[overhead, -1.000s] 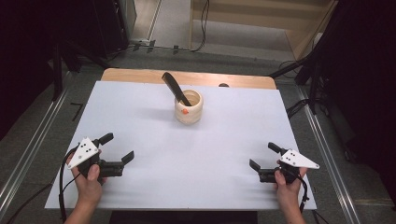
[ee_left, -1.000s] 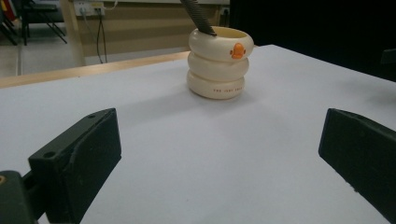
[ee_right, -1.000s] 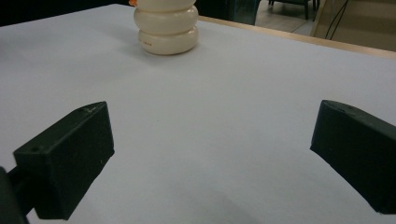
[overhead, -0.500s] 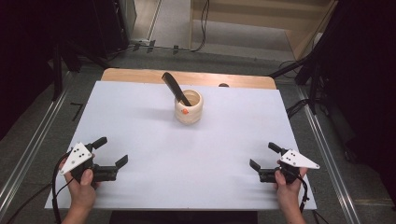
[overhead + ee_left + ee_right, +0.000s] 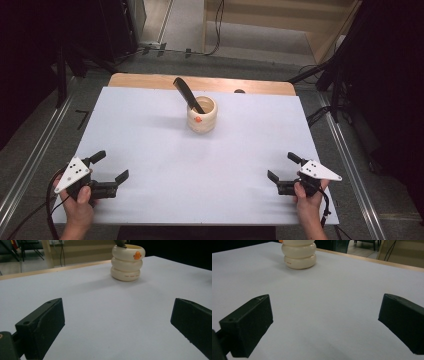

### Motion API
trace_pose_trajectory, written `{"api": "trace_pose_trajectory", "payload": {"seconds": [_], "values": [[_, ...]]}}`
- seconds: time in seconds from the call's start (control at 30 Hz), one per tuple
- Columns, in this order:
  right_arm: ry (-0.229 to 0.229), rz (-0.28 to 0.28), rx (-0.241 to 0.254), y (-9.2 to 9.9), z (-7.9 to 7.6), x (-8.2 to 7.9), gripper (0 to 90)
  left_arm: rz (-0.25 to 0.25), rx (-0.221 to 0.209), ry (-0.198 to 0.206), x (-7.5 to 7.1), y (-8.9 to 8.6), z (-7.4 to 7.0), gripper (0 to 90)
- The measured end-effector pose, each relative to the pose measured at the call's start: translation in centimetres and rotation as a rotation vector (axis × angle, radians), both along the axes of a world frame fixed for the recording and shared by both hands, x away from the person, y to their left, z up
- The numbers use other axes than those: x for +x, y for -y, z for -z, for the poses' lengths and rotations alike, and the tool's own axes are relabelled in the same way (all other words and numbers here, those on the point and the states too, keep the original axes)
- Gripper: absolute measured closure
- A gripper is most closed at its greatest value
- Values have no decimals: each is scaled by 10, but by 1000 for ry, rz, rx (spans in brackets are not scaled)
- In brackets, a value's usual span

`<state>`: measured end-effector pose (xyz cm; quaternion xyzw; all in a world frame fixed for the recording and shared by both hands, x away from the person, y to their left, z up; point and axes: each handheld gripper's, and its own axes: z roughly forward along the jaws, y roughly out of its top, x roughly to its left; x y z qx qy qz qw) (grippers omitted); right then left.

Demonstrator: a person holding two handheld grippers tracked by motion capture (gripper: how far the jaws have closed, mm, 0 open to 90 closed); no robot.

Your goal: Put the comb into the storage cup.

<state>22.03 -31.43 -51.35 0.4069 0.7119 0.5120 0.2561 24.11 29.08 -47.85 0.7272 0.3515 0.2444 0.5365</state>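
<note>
**Reaching Not Yet Begun: Cup and Tool Far Across the Surface**

Resting low near the front edge of the white surface (image 5: 200, 165), both hand-held grippers are seen with jaws spread wide and nothing between them. The left hand-held gripper (image 5: 111, 172) is held at about 8 o'clock from the middle of the surface, the right hand-held gripper (image 5: 281, 167) at about 4 o'clock. Each is pointed inward and forward, toward the far centre.

The cup (image 5: 202, 114), cream and ribbed in three rings with a small orange mark near its rim, is stood upright at about 12 o'clock, short of the far wooden edge. A dark tool (image 5: 187, 93) is propped inside it, its long axis leaned up and away toward 11 o'clock, so that the free end overhangs the cup's far-left side.

From the left hand-held gripper the cup is found at roughly 1 o'clock; from the right one, at roughly 11 o'clock. In the left gripper view the cup (image 5: 128, 262) is shown right of centre; in the right gripper view (image 5: 299, 255), left of centre. Both are kept well apart from it, at much the same remove, so neither arm can be judged clearly nearer. Because the tool is tilted leftward, its free end is judged better offered to the left side, while the cup's body could be steadied from the right.
</note>
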Motion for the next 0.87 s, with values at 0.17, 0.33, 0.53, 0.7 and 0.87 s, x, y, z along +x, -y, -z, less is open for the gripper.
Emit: {"api": "trace_pose_trajectory", "payload": {"seconds": [0.17,0.33,0.53,0.7,0.87], "values": [[-1,-1,0,0,0,1,0,-17,-9,-1,-2,-9,1,0],[-4,5,-1,0,1,1,0,-19,-2,-14,-3,-13,5,0],[-2,3,-1,-1,1,2,0,-33,-22,-23,-2,-17,9,0],[-3,8,1,0,1,2,0,-33,-7,-26,-2,-14,11,0],[-7,4,8,0,1,2,0,-34,-12,-25,-2,-15,11,0]]}}
